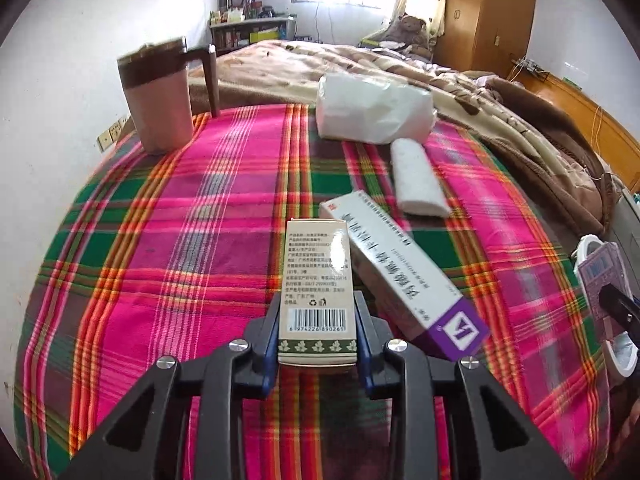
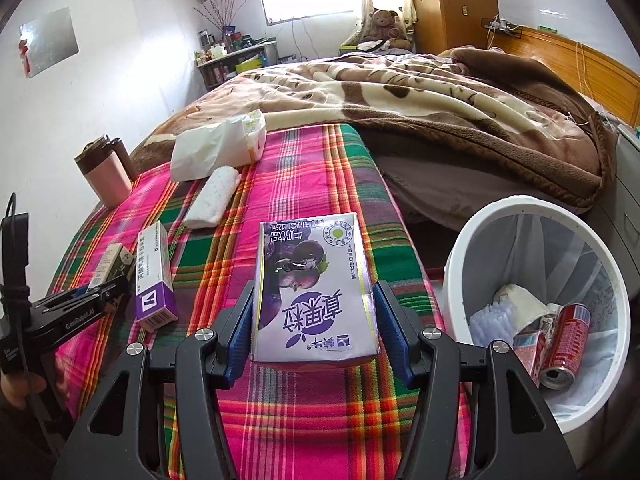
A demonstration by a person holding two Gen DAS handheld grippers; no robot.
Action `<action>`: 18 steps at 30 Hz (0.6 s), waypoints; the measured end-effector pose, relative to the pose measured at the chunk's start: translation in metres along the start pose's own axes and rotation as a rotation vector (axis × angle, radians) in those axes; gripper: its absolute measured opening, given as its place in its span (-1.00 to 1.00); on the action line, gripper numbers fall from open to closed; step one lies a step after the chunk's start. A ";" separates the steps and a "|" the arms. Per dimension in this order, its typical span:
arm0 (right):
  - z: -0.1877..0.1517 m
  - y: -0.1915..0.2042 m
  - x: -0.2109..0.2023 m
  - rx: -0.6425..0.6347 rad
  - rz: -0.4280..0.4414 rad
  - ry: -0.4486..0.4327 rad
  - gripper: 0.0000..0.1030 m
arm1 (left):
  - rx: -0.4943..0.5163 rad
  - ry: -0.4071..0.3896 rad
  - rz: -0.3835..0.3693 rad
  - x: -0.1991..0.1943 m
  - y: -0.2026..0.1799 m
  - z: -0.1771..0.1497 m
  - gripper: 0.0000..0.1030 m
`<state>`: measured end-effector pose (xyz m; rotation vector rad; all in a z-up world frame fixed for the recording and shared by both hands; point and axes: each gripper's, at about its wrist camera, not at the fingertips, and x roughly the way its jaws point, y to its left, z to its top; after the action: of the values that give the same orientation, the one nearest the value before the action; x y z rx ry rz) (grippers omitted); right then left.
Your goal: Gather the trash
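Note:
My left gripper (image 1: 317, 305) is shut on a small cream box (image 1: 316, 280) with a barcode and a green leaf band, low over the plaid cloth. A long white and purple box (image 1: 400, 276) lies just right of it. My right gripper (image 2: 314, 306) is shut on a purple drink carton (image 2: 312, 288), its blue pads against both sides. From the right wrist view, the left gripper (image 2: 105, 285) holds its small box (image 2: 114, 260) at the far left, next to the long box (image 2: 154, 276). A white bin (image 2: 452, 264) stands to the right, below the cloth's edge.
On the plaid cloth (image 1: 180, 260) a rolled white tissue (image 1: 418, 178), a white tissue pack (image 1: 372, 108) and a pink lidded mug (image 1: 158, 96) sit further back. The bin holds a red can (image 2: 566, 340) and wrappers. Behind is a bed with a brown blanket (image 2: 420, 96).

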<state>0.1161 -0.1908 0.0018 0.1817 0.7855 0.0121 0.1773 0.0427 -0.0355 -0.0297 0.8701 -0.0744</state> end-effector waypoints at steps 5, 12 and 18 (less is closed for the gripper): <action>0.000 -0.006 -0.010 0.009 0.000 -0.022 0.12 | 0.005 -0.042 -0.031 -0.022 -0.011 -0.001 -0.38; 0.001 -0.018 -0.026 0.023 -0.014 -0.057 0.12 | 0.044 -0.102 -0.086 -0.053 -0.036 0.000 -0.38; 0.002 -0.032 -0.039 0.043 -0.035 -0.089 0.12 | 0.094 -0.142 -0.143 -0.073 -0.065 0.000 -0.38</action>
<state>0.0884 -0.2253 0.0252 0.2081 0.6999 -0.0458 0.1270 -0.0167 0.0245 -0.0096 0.7208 -0.2445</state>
